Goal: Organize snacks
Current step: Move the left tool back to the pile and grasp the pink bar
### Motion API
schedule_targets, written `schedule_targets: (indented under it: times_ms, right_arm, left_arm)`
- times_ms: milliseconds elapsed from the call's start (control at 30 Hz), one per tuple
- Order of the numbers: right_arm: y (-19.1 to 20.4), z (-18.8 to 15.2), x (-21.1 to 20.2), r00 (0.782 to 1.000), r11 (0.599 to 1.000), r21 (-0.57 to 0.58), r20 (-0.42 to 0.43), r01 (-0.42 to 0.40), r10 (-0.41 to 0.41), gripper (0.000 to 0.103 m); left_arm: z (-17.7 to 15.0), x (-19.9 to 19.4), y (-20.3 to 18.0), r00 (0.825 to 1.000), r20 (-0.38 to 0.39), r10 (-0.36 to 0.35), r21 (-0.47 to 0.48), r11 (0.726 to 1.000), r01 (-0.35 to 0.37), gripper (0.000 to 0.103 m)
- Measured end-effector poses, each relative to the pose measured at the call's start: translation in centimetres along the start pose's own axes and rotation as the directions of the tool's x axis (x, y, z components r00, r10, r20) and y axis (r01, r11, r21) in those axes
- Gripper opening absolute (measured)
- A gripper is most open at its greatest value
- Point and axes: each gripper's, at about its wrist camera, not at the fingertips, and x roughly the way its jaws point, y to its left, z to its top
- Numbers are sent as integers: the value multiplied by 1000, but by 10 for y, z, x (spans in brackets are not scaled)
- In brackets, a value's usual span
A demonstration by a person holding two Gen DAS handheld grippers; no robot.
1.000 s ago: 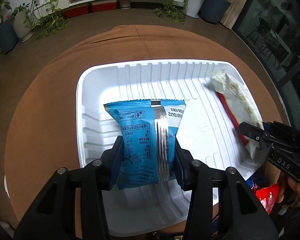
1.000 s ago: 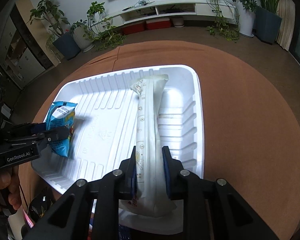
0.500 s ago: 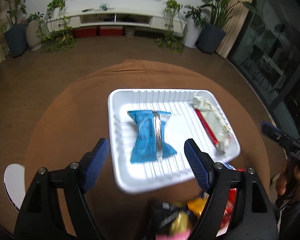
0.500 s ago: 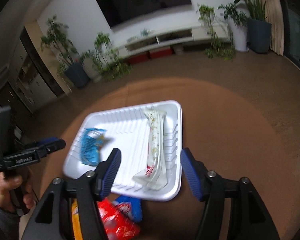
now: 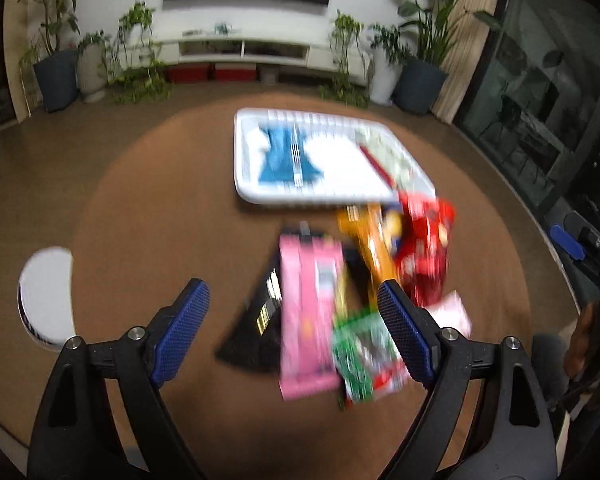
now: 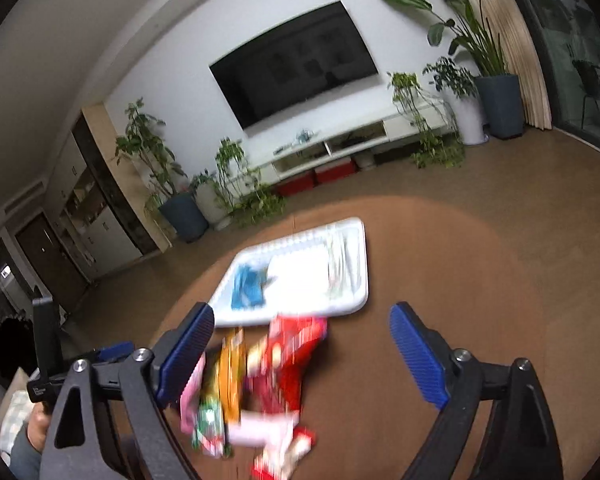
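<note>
A white ribbed tray (image 5: 252,192) (image 6: 356,304) lies at the far side of the round brown table. In it lie a blue snack packet (image 5: 288,156) (image 6: 248,288) on the left and a long white packet (image 5: 388,156) (image 6: 342,264) on the right. A loose pile of snacks lies nearer me: a pink packet (image 5: 308,312), a black one (image 5: 256,328), an orange one (image 5: 372,248), a red one (image 5: 424,244) (image 6: 288,360), a green one (image 5: 364,356). My left gripper (image 5: 294,330) is open and empty, raised above the pile. My right gripper (image 6: 302,354) is open and empty, also raised above the pile. Both views are blurred.
A white round object (image 5: 44,296) sits at the table's left edge. The right gripper shows at the right edge of the left wrist view (image 5: 572,240). Beyond the table lie a brown floor, potted plants and a white TV cabinet (image 5: 240,44).
Both grippers let go of their packets, the blue one and the long white one, in the tray. Both opened wide and pulled back and up, so the snack pile came into view.
</note>
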Motion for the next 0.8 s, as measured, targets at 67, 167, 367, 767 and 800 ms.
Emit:
schedule_targets:
  times_ms: [67,167,367,767,800]
  right_arm:
    - [4,-22,-2,999,1000,-1,-39,16,-16,91]
    - [7,-47,-2,995,999,2,-97,34,-34,88]
    - [9,-79,5,981,998,10,-184,57,-54,77]
    - [27,-85,7,981,996,-77,-186,44,-58,68]
    - [27,-86,7,980,996,-78,-189,44,-58,68]
  left_arm:
    - [-19,5,-7,1000,-25,2,-5,1000,-2,86]
    - [-39,14,-11,999,-47,-3,-20,1000,2,85]
    - [-36,13,-15,1000,-28,12,-14,1000,-13,71]
    - [-17,46,-27,995,-95,43,37,999,-40,46]
    - [-16,48,-26,994,-98,48,37,998,-45,46]
